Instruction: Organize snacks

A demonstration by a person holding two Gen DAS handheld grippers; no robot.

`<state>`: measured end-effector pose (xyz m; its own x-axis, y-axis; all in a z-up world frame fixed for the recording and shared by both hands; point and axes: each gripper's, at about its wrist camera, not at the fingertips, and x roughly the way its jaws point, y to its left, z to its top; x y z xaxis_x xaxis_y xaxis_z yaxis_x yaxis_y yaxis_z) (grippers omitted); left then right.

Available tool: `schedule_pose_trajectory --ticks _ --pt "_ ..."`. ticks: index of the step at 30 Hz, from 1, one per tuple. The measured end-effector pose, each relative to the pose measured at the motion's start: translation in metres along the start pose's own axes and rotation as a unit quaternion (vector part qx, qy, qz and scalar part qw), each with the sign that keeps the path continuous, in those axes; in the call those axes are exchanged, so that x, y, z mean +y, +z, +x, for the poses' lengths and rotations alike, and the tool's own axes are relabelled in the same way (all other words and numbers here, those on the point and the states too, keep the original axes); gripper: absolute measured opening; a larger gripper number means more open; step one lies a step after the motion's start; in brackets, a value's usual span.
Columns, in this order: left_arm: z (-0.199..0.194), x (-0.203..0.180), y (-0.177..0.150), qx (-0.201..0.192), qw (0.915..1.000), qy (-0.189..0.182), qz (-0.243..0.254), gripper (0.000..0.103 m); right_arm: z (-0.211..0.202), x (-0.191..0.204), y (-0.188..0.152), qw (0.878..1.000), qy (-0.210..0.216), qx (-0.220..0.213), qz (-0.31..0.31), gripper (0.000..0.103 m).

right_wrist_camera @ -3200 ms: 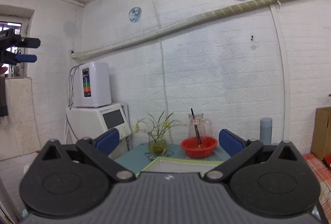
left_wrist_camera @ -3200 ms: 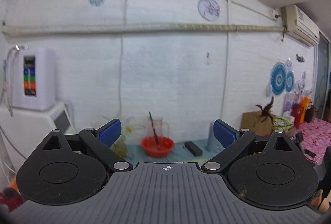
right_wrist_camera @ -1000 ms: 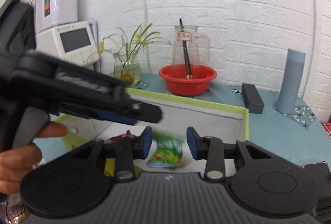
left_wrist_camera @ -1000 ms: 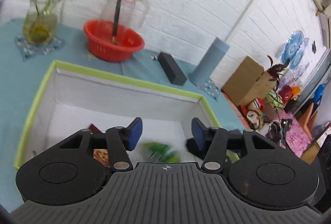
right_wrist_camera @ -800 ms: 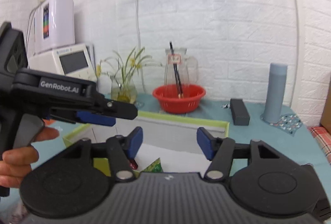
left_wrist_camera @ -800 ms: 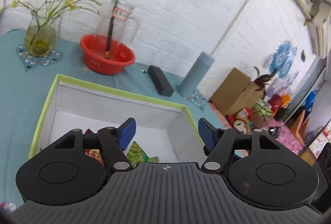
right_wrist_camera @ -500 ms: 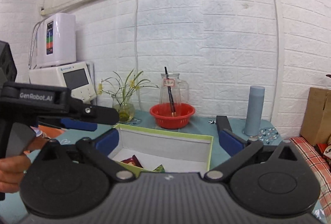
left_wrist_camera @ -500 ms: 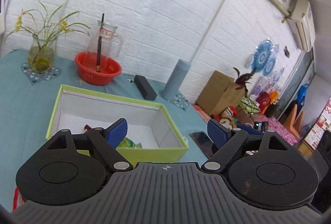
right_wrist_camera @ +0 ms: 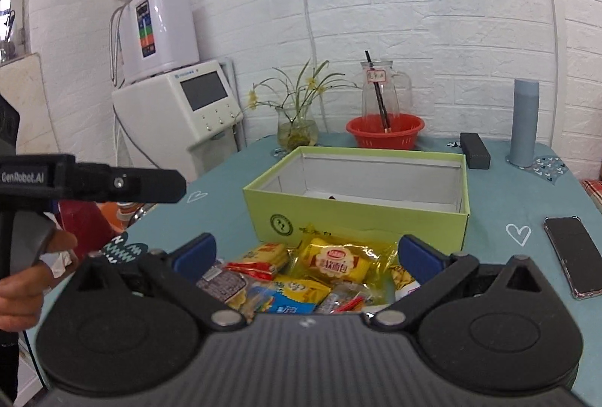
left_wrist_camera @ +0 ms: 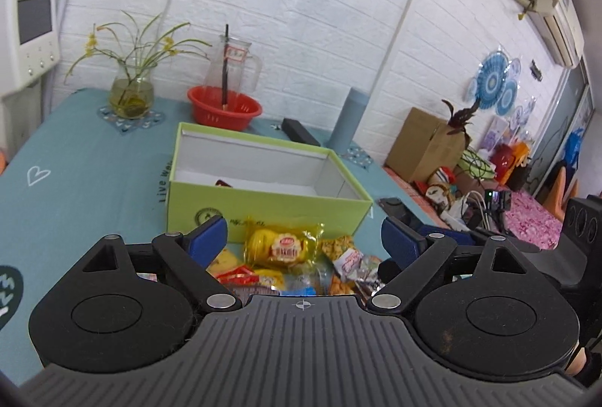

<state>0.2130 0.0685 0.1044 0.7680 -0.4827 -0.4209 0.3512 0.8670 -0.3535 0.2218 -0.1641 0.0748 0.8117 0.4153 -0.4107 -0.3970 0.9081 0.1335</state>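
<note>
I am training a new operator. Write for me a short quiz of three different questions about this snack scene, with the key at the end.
1. True or false: the left gripper and the right gripper are both open and hold nothing.
2. Multiple choice: where does the pile of snacks lie?
A. inside the green box
B. on the table in front of the green box
C. in the red basket
3. Fill in: the yellow packet with a red label lies on ____ of the pile.

Key: 1 true; 2 B; 3 top.
</note>
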Motion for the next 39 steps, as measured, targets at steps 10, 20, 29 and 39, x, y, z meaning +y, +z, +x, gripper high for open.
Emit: schedule_pose_trajectory --ticks 10,20,29,39 --pt "-0.057 -0.012 -0.048 -0.007 0.9997 -0.01 -0.023 0.08 -0.06 0.023 -0.02 0.999 -0.015 -0.033 0.003 0.103" --pt "-0.138 -0.045 -0.062 -0.004 0.9994 -0.033 -0.012 0.078 -0.119 0.043 -0.058 0.998 -0.012 -0.066 -0.004 0.103" --pt "-0.291 -0.114 0.043 -0.107 0.9867 0.069 0.101 0.078 -0.157 0.032 -0.048 0.993 -0.011 -0.117 -0.001 0.103" --pt "-0.449 -0.186 0.203 -0.286 0.9093 0.277 0.121 0.077 -0.194 0.026 0.019 0.988 -0.013 -0.147 -0.04 0.103"
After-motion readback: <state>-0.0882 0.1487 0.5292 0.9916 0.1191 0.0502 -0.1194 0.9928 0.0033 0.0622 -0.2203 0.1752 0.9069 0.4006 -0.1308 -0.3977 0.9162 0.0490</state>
